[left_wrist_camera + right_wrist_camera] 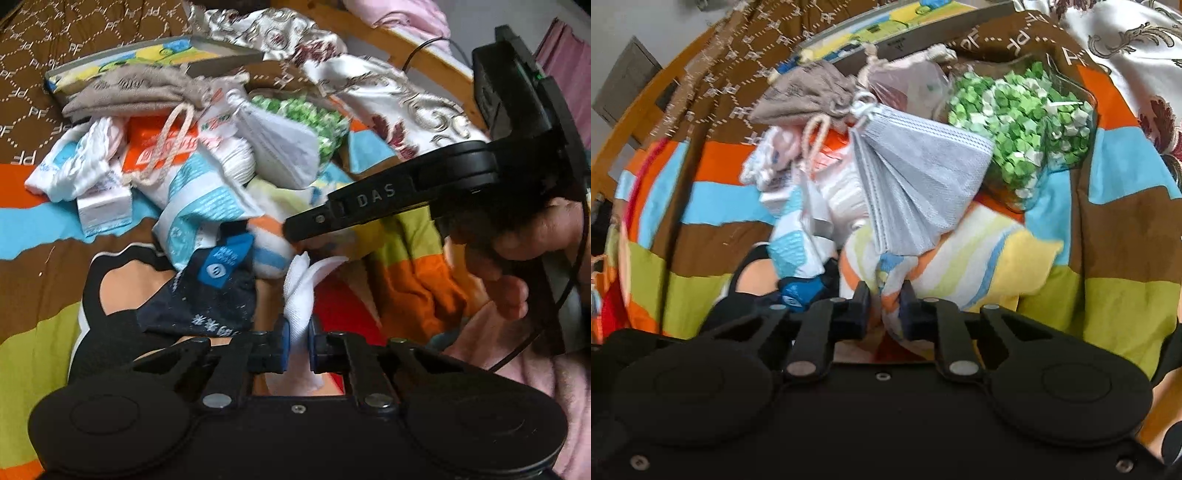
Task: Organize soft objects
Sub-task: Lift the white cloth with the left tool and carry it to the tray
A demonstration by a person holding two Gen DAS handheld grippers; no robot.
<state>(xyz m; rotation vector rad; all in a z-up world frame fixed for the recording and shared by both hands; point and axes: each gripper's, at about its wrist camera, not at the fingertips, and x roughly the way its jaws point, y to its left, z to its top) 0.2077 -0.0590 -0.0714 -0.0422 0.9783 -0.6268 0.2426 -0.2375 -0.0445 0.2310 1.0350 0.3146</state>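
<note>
Left wrist view: the left gripper (pixel 298 345) pinches a soft white woven cloth (pixel 300 295) between its blue pads, jaws nearly closed, above the patchwork bedspread (pixel 40 221). Right wrist view: the right gripper (pixel 884 308) clamps a fuzzy striped towel (pixel 960 266) beneath pleated grey face masks (pixel 916 184), beside crinkly green paper stars (pixel 1027 133)

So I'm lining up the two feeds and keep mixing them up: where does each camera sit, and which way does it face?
Left wrist: sits behind the left claw, facing along its fingers, shut on a white cloth, toward the pile on the colourful striped blanket; the right claw and the hand holding it show.
Right wrist: sits behind the right claw, shut on a striped pastel towel, facing the same pile.
Shared: the fanned stack of grey face masks and the bag of green paper stars.
</note>
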